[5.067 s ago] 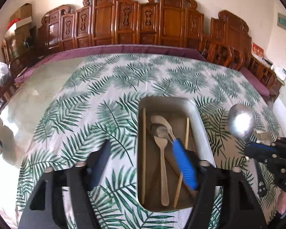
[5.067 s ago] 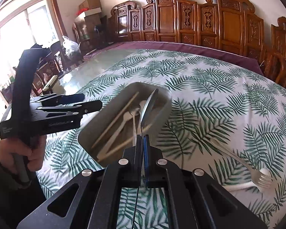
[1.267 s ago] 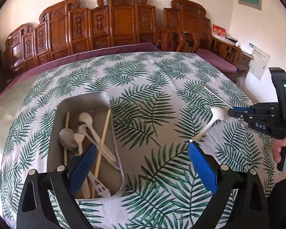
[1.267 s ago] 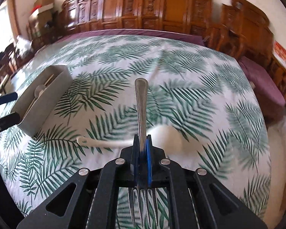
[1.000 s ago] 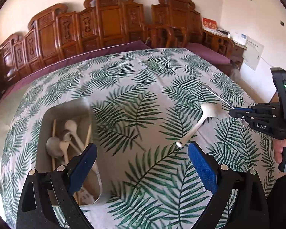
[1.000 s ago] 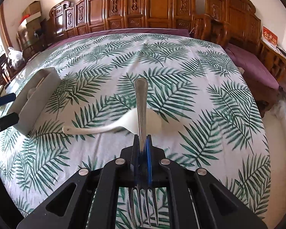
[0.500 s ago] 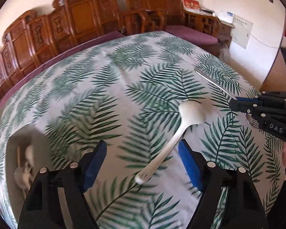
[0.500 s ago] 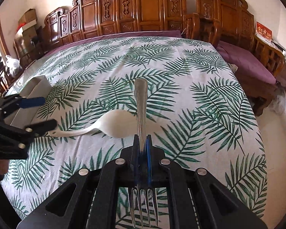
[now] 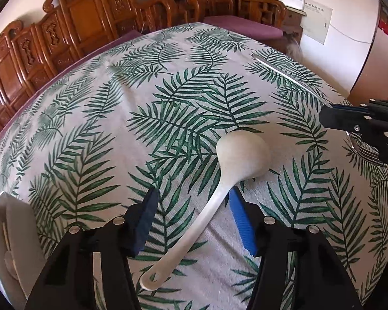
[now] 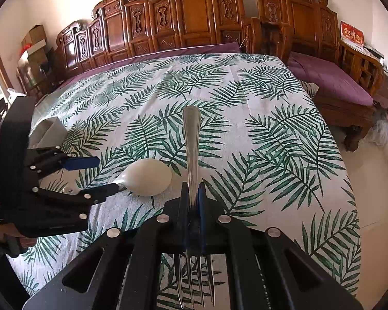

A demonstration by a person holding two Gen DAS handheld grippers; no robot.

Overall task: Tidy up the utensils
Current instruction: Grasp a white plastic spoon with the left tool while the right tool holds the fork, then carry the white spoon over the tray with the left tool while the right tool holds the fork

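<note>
Left wrist view: left gripper (image 9: 191, 217) closing astride the long-handled white plastic ladle (image 9: 241, 153), pads not yet touching, lined up for pickup.
Right gripper (image 10: 191, 199): clenched on silver metal fork (image 10: 191, 139), just right of ladle.
Grey utensil tray (image 9: 15, 232): left of ladle, likely destination.

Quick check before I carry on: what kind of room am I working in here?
Most likely a home living or dining room. Carved wooden chairs line the wall, a wooden sofa with purple cushions stands to one side, and the work surface is a table under a palm-leaf cloth.
</note>
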